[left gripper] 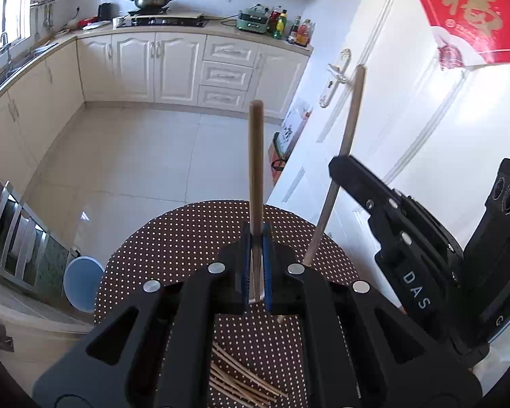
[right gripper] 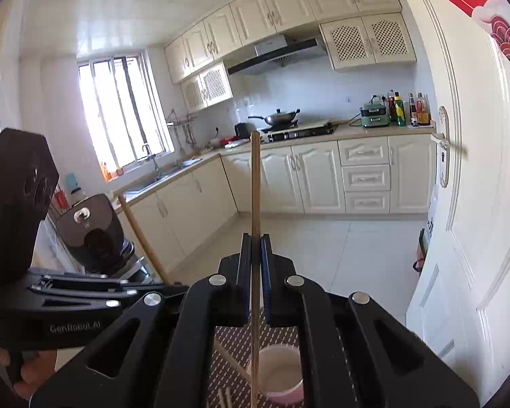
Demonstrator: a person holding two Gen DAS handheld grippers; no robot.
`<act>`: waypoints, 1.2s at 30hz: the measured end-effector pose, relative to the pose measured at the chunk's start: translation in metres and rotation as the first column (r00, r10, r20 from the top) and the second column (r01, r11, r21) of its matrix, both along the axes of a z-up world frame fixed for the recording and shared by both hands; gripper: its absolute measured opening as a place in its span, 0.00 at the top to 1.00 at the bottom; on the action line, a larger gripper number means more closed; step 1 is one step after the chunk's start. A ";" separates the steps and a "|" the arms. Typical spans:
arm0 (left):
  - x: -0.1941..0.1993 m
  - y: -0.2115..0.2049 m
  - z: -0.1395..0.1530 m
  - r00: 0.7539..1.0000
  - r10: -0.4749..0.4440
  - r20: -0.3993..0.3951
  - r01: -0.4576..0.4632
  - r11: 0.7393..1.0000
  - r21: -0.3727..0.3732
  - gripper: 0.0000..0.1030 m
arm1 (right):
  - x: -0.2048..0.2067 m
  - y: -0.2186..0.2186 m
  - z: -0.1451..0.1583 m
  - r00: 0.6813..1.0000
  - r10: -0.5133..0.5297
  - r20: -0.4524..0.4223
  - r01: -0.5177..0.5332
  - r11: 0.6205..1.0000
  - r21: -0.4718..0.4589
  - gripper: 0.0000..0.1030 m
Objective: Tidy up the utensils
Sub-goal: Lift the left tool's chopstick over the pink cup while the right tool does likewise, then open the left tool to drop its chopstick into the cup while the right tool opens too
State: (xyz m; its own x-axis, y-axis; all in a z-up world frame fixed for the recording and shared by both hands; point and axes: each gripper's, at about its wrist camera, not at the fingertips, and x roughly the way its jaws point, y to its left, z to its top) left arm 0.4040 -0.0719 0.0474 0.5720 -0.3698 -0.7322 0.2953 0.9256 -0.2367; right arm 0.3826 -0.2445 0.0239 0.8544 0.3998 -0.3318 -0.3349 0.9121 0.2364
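Both grippers, left [left gripper: 256, 265] and right [right gripper: 255, 272], pinch thin wooden chopsticks [left gripper: 256, 170]; tilting could miss my white round cup [right gripper: 280, 374].

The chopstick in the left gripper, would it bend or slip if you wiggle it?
The chopstick stands straight above the shut left gripper, so it probably stays stiff. It is pinched near one end with most of its length free, so a bump could swing it. It looks thin and wooden, likely light, and its smooth sides might slide between the pads.

Two grippers: left gripper [left gripper: 256, 265], right gripper [right gripper: 255, 272]. Each clamps one chopstick: [left gripper: 256, 170], [right gripper: 255, 204]. One cup [right gripper: 280, 377] below the right gripper.
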 end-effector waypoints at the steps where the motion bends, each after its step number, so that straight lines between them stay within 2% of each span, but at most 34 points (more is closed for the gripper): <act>1: 0.004 -0.002 -0.003 1.000 0.006 -0.006 -0.006 1.000 0.006 0.94 | 0.002 0.000 0.001 1.000 -0.002 0.008 0.002 1.000 -0.005 0.96; 7: 0.022 -0.012 -0.019 0.999 0.037 -0.030 -0.036 0.998 0.045 0.94 | 0.025 -0.004 -0.014 0.999 0.027 0.027 -0.027 1.000 -0.007 0.96; 16: 0.033 -0.018 -0.045 0.995 0.069 -0.076 -0.063 0.994 0.086 0.94 | 0.043 0.002 -0.038 0.993 0.105 -0.048 -0.107 0.993 -0.056 0.96; 26: 0.027 -0.021 -0.064 0.993 0.066 -0.094 -0.054 0.992 0.118 0.94 | 0.028 0.000 -0.063 0.976 0.164 -0.146 -0.179 0.979 -0.096 0.96; 36: 0.021 -0.025 -0.073 0.991 0.062 -0.118 -0.047 0.990 0.131 0.93 | 0.014 0.002 -0.072 0.966 0.161 -0.204 -0.187 0.975 -0.117 0.96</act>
